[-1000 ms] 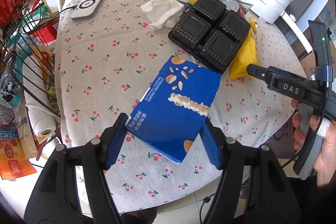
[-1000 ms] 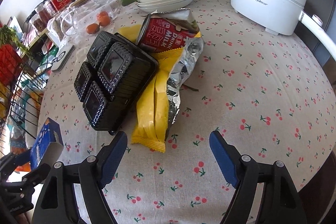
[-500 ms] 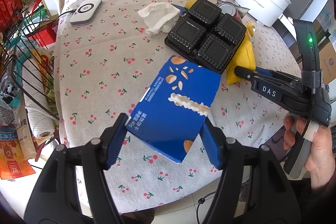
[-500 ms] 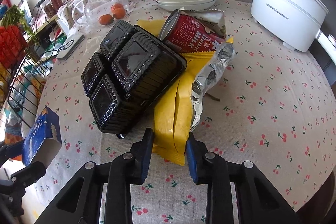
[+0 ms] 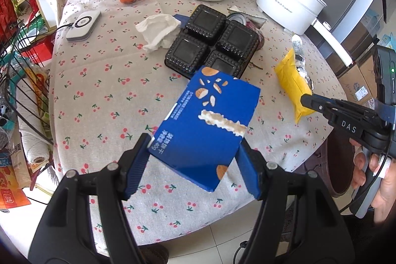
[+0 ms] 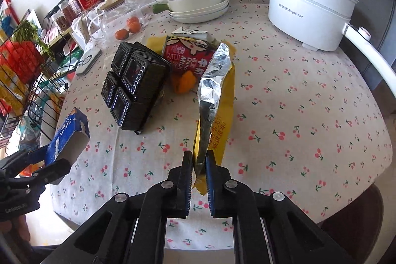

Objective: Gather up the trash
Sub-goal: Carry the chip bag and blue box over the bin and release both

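Right gripper (image 6: 198, 166): jaws went from wide open a second ago to clamped on the near end of the yellow wrapper (image 6: 217, 113). Wrapper was lying flat against the black tray (image 6: 133, 88); now its near end is pinched and lifted, the foil inside twisted open and facing up, and it sits clear of the tray. Red can (image 6: 188, 56) is now more exposed behind it.

Left gripper (image 5: 195, 155): no change in grip. Jaws partly open, pressed on both sides of the blue box (image 5: 205, 125), held above the near table (image 5: 99, 81) edge. The table view has drawn back a little.

Wrapper: yellow outside, silver foil lining, torn open lengthwise, crumpled, print on the yellow face. Box: blue carton with snack pictures on the front, tilted, one end open.

View differences:
- Right wrist view shows the pinch point on the wrapper, the can's label, an orange scrap between can and tray, and the box's open end at far left.
- Left wrist view shows the wrapper hanging from the right tool's tip, the person's hand (image 5: 378, 180) on that tool, the box's printed face, plus a crumpled tissue (image 5: 158, 31) beside the tray, which the right view barely shows.
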